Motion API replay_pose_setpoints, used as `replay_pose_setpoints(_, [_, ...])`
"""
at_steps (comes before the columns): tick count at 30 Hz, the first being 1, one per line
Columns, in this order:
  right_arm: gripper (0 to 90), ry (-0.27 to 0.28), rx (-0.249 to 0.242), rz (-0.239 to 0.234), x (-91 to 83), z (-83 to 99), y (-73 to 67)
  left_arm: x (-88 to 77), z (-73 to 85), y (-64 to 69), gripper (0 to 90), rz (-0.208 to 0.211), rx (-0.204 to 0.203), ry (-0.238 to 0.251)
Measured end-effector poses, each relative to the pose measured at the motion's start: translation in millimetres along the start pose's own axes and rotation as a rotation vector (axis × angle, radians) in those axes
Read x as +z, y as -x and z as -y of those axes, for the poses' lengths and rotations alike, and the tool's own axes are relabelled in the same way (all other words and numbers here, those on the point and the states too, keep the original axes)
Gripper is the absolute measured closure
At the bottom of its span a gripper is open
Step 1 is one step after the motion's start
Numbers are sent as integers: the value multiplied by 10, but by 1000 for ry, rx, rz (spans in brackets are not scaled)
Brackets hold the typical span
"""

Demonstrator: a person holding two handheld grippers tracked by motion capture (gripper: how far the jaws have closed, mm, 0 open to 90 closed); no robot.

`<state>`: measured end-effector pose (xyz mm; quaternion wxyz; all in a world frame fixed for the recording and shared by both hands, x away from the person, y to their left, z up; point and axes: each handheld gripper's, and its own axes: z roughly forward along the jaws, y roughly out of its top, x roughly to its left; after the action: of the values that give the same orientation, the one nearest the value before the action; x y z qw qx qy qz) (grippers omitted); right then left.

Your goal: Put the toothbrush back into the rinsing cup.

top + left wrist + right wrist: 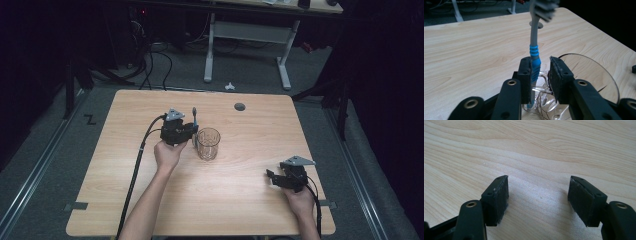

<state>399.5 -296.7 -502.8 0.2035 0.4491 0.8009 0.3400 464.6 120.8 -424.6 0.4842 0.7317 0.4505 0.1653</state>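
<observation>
Toothbrush [534,53] upright in glass cup [208,143], head up, resting against one pad of left hand-held gripper [541,78], jaws apart. Light, stiff; grip blue ribbed handle. Cup fragile, tippable. Right hand-held gripper [537,201] wide apart, well right of cup, over bench [150,200].

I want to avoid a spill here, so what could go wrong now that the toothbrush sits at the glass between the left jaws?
The toothbrush stands nearly upright, touching only one pad of the left gripper; freed, it may tip out over the rim. The glass sits right against that gripper, so pulling back carelessly could knock it over.
</observation>
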Motion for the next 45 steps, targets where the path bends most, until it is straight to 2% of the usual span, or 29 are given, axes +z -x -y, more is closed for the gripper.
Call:
replay_pose_setpoints(3, [335, 0, 1, 0, 0, 0, -1, -27, -12, 8, 674, -7, 8, 7])
replay_pose_setpoints(12, [336, 0, 0, 0, 0, 0, 0, -119, 4, -11, 615, -21, -8, 29])
replay_pose_setpoints(29, [335, 0, -1, 0, 0, 0, 1, -287, 96, -44, 584, -40, -14, 36])
replay_pose_setpoints(35, [335, -1, -1, 0, 0, 0, 1, -340, 133, -65, 582, -47, -21, 28])
replay_pose_setpoints(39, [335, -1, -1, 0, 0, 0, 0, -330, 173, -44, 579, -69, 6, -1])
replay_pose_setpoints(45, [335, -1, -1, 0, 0, 0, 1, -353, 229, -73, 579, -72, -6, -9])
